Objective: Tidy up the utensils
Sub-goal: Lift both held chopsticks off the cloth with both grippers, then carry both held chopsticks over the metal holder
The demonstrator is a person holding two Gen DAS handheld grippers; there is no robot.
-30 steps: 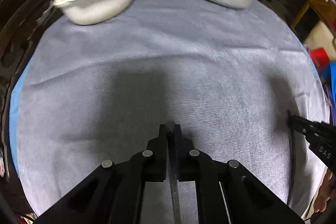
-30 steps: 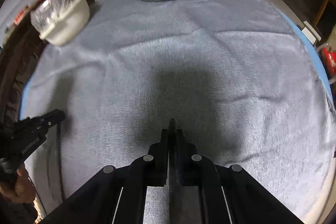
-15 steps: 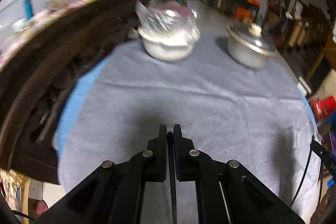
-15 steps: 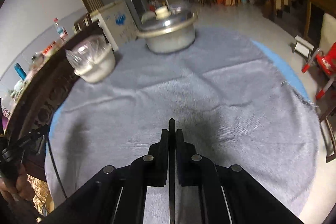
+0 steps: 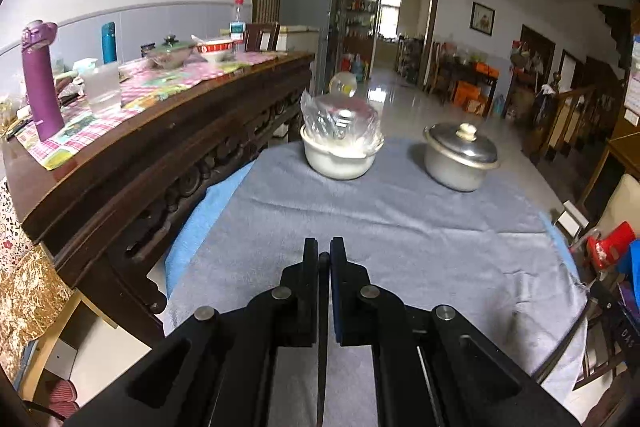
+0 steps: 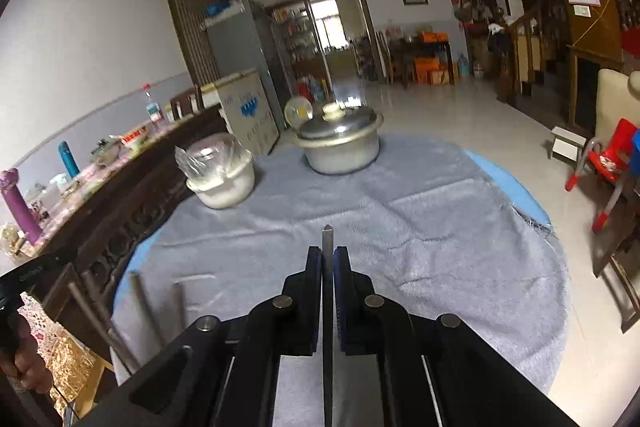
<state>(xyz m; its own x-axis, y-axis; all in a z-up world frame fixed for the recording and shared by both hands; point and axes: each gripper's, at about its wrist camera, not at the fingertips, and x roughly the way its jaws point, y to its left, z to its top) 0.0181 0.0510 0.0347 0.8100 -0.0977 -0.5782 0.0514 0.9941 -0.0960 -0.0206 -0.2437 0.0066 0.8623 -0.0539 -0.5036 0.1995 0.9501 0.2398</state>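
Both claws have lifted since a second ago; the view now tilts up to the room. Left claw (image 5: pixel 324 259) clamps a thin flat utensil (image 5: pixel 322 339); right claw (image 6: pixel 328 259) clamps a pointed flat utensil (image 6: pixel 327 239), both above the grey-clothed worktop (image 5: pixel 400 227), well short of the lidded pot (image 5: pixel 460 159).

Both wrist views look from above the near table edge across the grey cloth (image 5: pixel 400 227), sharing both pots.
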